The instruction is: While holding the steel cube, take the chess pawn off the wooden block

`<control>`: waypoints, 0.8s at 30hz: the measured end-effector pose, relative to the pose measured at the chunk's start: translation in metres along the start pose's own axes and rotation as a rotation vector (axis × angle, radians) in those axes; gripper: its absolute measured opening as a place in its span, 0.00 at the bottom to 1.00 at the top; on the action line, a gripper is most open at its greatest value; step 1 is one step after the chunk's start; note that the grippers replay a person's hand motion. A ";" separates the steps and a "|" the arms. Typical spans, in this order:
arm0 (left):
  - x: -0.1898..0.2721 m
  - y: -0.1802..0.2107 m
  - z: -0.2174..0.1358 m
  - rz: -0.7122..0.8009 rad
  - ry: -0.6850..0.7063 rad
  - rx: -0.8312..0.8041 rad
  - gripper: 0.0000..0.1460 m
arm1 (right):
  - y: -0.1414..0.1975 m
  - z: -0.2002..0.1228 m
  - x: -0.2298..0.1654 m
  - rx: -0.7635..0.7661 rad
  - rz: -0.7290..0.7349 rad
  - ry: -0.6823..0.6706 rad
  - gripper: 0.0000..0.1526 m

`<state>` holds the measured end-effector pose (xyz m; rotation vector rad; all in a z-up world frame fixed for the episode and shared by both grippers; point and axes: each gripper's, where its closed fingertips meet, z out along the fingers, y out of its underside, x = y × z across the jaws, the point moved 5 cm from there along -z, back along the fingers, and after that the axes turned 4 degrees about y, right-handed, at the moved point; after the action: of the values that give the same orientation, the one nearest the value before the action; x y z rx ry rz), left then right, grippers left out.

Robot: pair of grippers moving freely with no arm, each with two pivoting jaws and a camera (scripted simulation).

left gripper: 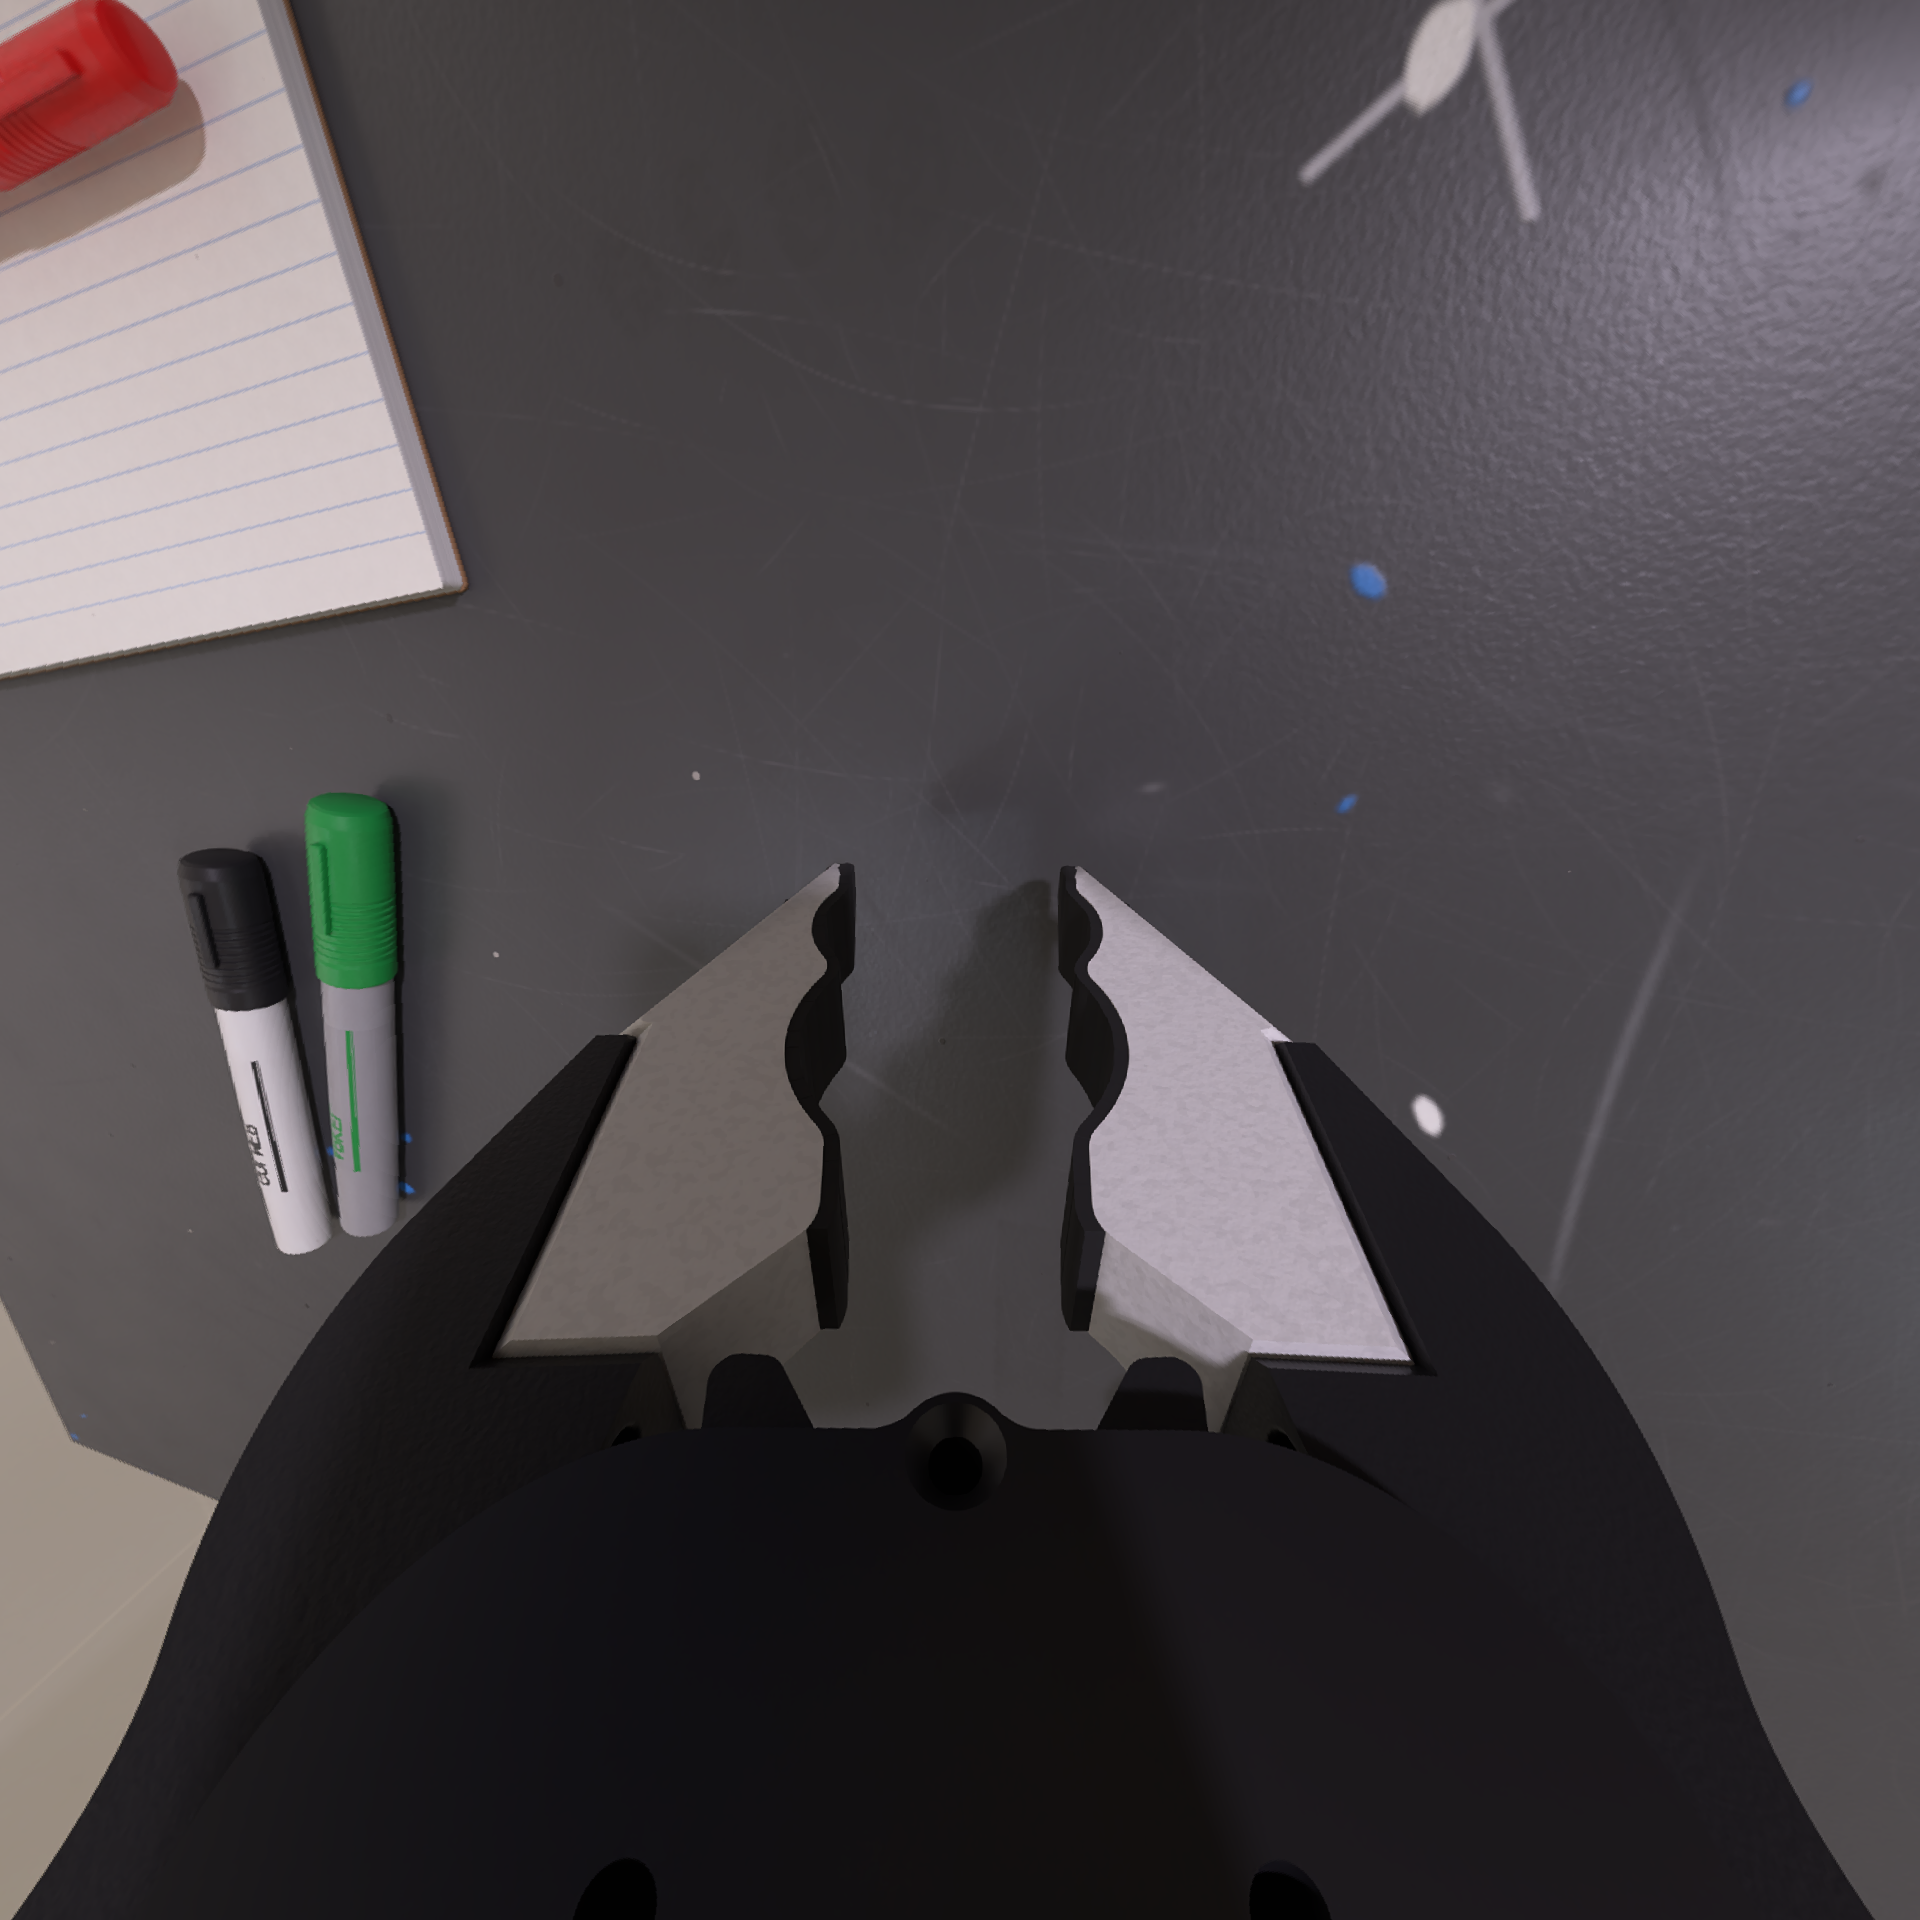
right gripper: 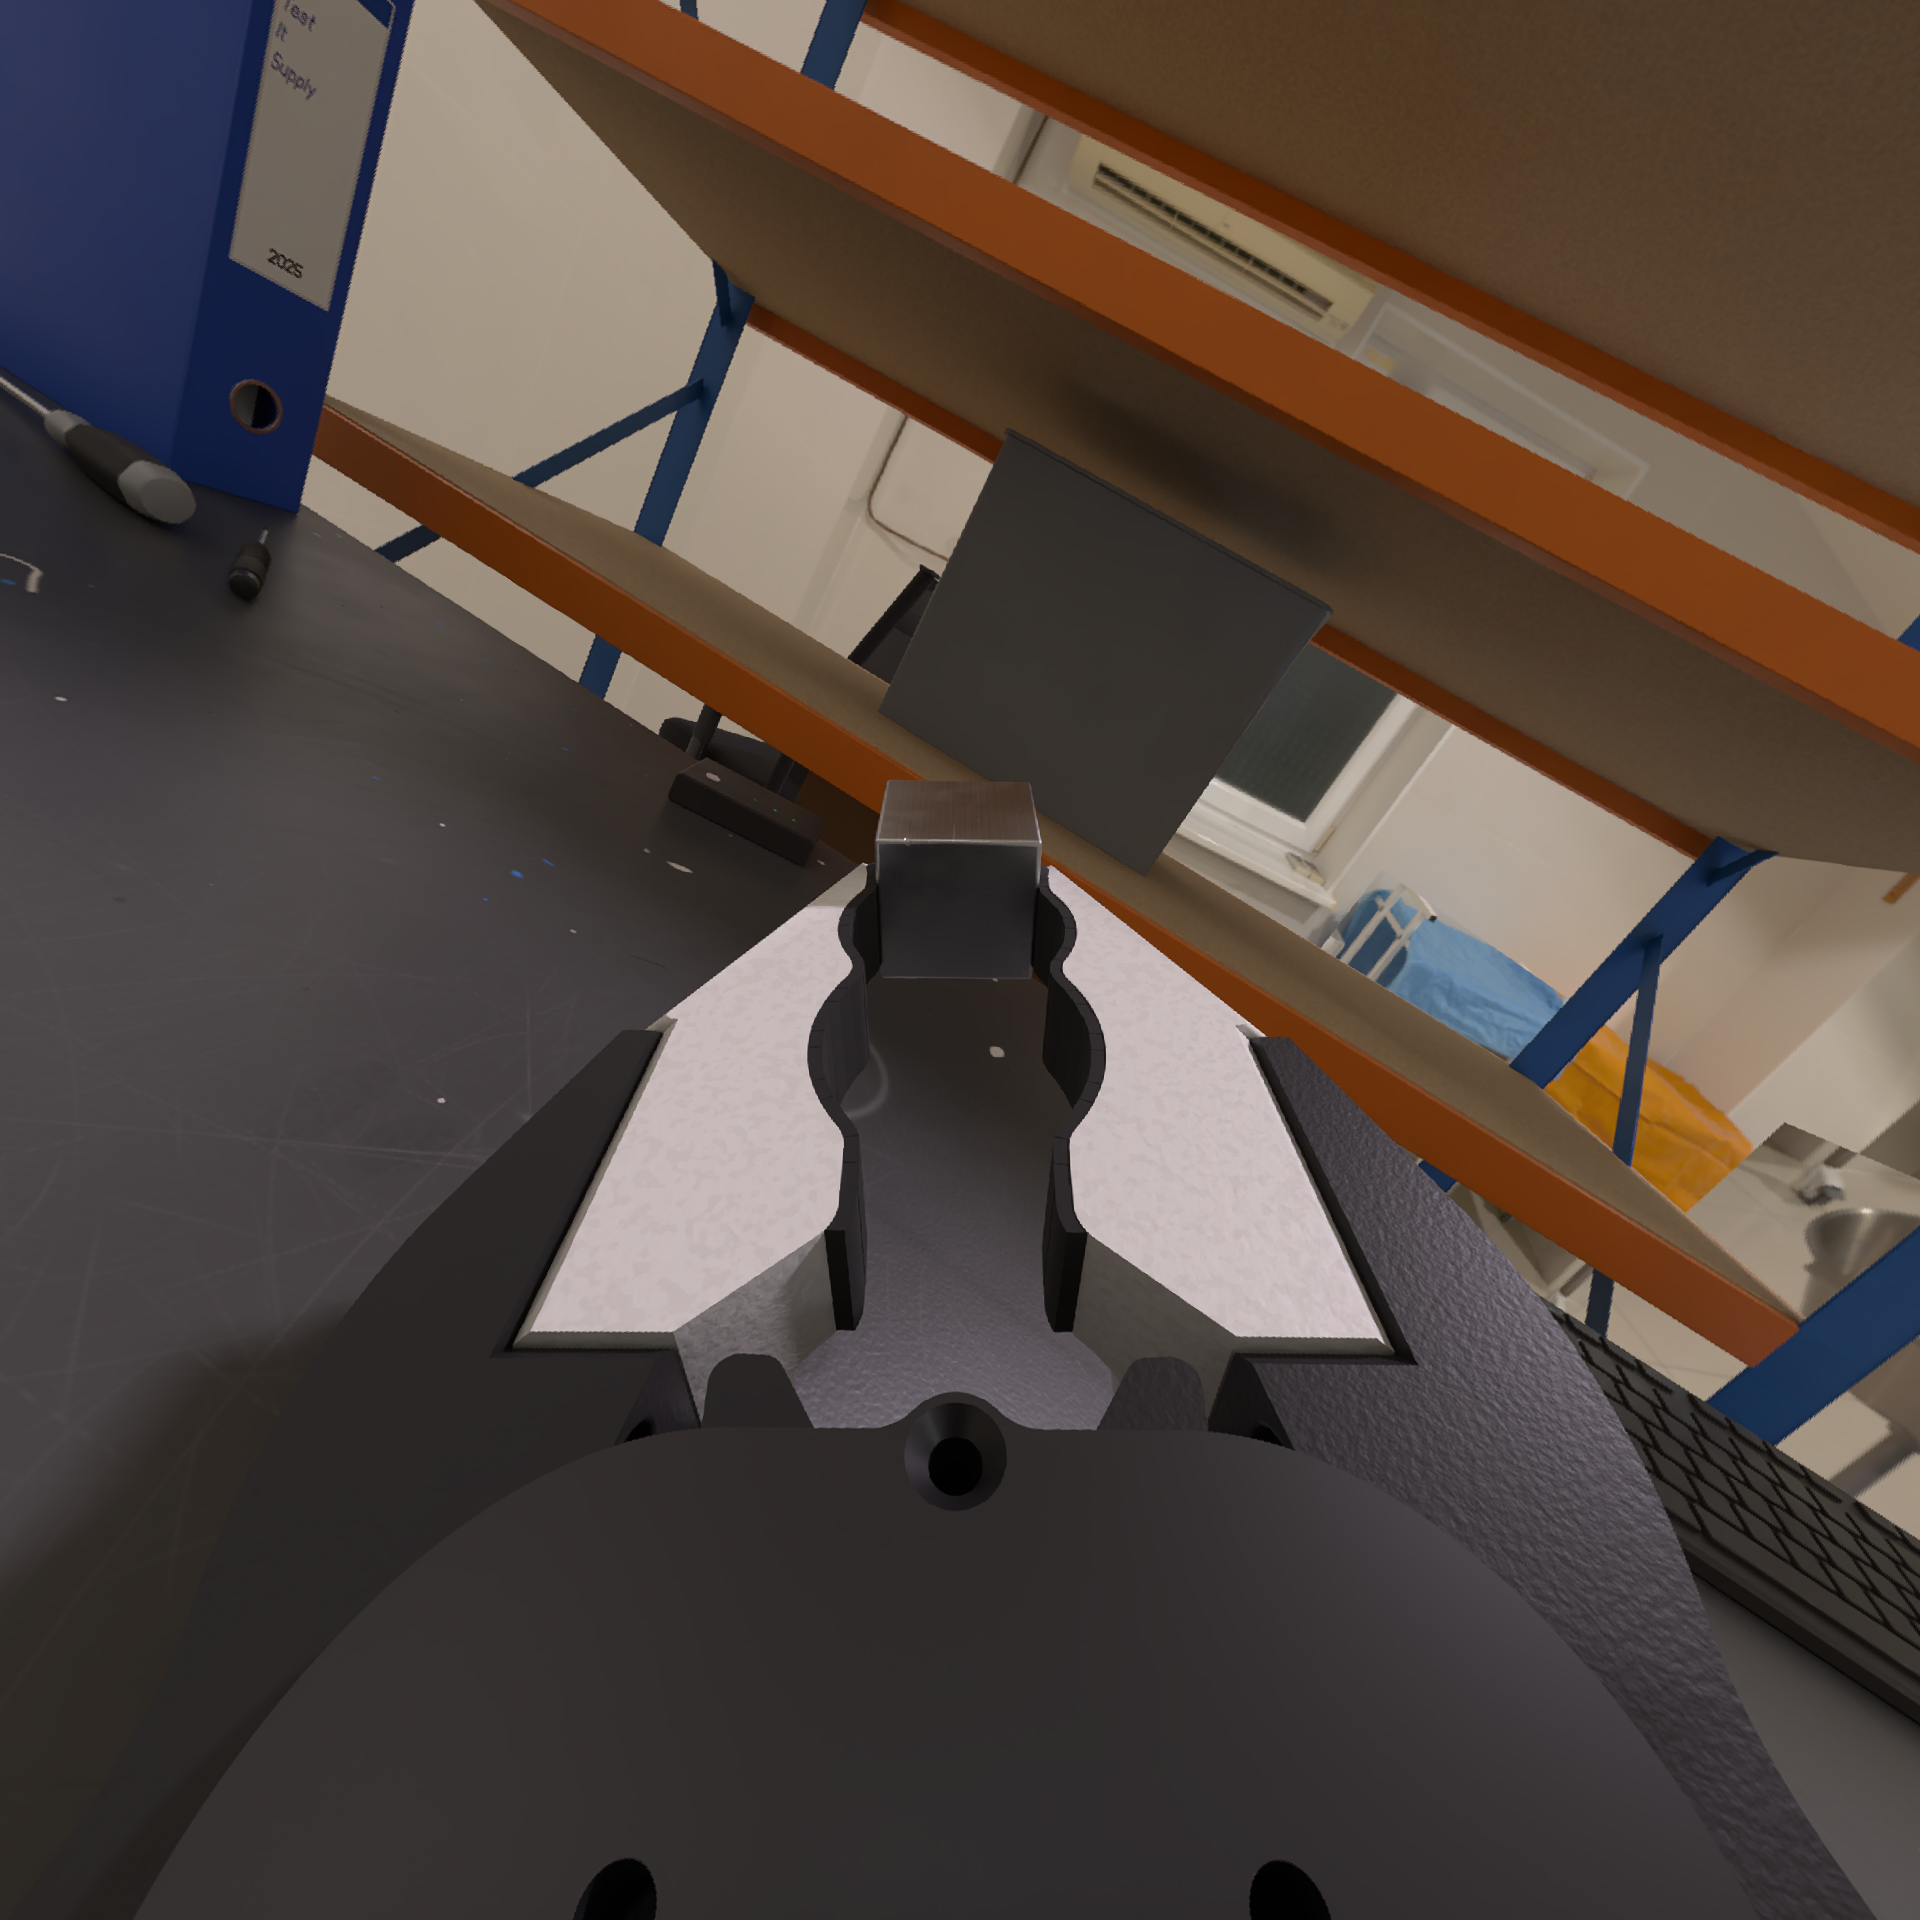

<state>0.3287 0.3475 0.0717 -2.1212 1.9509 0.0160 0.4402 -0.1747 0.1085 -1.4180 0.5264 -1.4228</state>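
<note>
My right gripper [right gripper: 956, 894] is shut on the steel cube [right gripper: 956, 883], a small grey metal block held between the fingertips above the dark table [right gripper: 312, 883]. The view is tilted. My left gripper [left gripper: 956, 894] is open and empty, pointing down at the bare dark grey table [left gripper: 1039, 520]. No chess pawn and no wooden block show in either view.
In the left wrist view a lined notepad [left gripper: 187, 395] with a red marker [left gripper: 73, 83] lies at the upper left, black [left gripper: 249, 1039] and green [left gripper: 353, 997] markers at the left. In the right wrist view: a blue binder [right gripper: 156, 208], a screwdriver [right gripper: 114, 468], a monitor [right gripper: 1101, 644], orange shelves [right gripper: 1143, 312], a keyboard [right gripper: 1766, 1507].
</note>
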 end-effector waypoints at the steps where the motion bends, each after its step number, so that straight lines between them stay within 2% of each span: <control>1: -0.001 0.000 0.000 -0.007 0.000 0.004 0.27 | 0.000 0.000 0.000 0.000 -0.001 -0.001 0.19; 9: -0.001 0.003 0.000 -0.009 -0.042 -0.007 0.22 | 0.000 0.000 -0.002 0.001 -0.007 -0.012 0.19; 15: 0.007 0.000 -0.001 0.095 -0.063 -0.022 0.07 | 0.000 0.000 -0.003 0.001 -0.009 -0.018 0.19; 17: 0.012 -0.002 -0.002 0.124 -0.026 0.012 0.01 | 0.000 0.000 -0.003 0.000 -0.008 -0.019 0.19; 24: 0.017 0.003 -0.039 0.120 0.022 0.192 0.00 | 0.000 0.001 -0.004 -0.003 -0.005 -0.026 0.19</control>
<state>0.3211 0.3231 0.1061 -1.8895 2.0019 -0.1656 0.4400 -0.1712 0.1065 -1.4391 0.5085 -1.4058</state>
